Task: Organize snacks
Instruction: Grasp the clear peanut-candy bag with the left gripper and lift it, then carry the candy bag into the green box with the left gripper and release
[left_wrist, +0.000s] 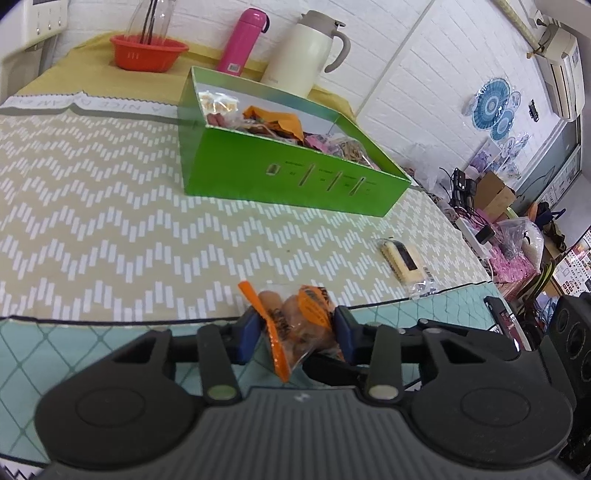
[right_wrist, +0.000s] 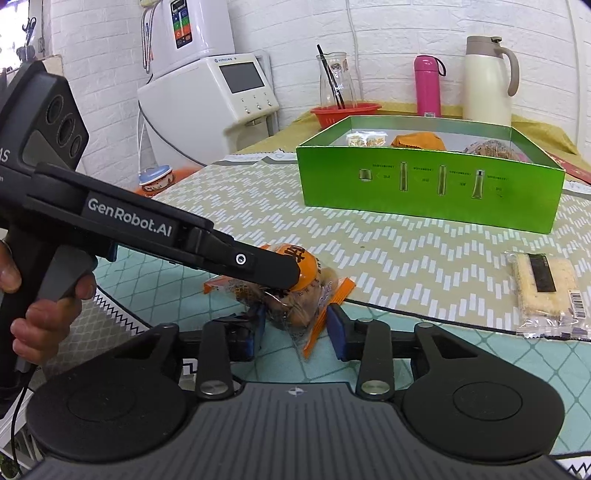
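Note:
An orange-and-clear snack packet (left_wrist: 295, 321) sits at the table's near edge, between the blue pads of my left gripper (left_wrist: 295, 328), which is shut on it. In the right wrist view the same packet (right_wrist: 295, 291) lies under the left gripper's black finger (right_wrist: 266, 267). My right gripper (right_wrist: 295, 332) is open around the packet's lower end, pads a little apart from it. A green box (left_wrist: 288, 177) with several snacks stands behind; it also shows in the right wrist view (right_wrist: 428, 184). A wrapped rice cracker (right_wrist: 543, 284) lies to the right, also in the left wrist view (left_wrist: 404, 264).
A red bowl (left_wrist: 147, 51), a pink bottle (left_wrist: 242, 40) and a cream jug (left_wrist: 306, 55) stand behind the box. A glass carafe (right_wrist: 334, 79) stands in the bowl. White appliances (right_wrist: 207, 92) stand left of the table. Clutter (left_wrist: 498, 206) lies beyond the right edge.

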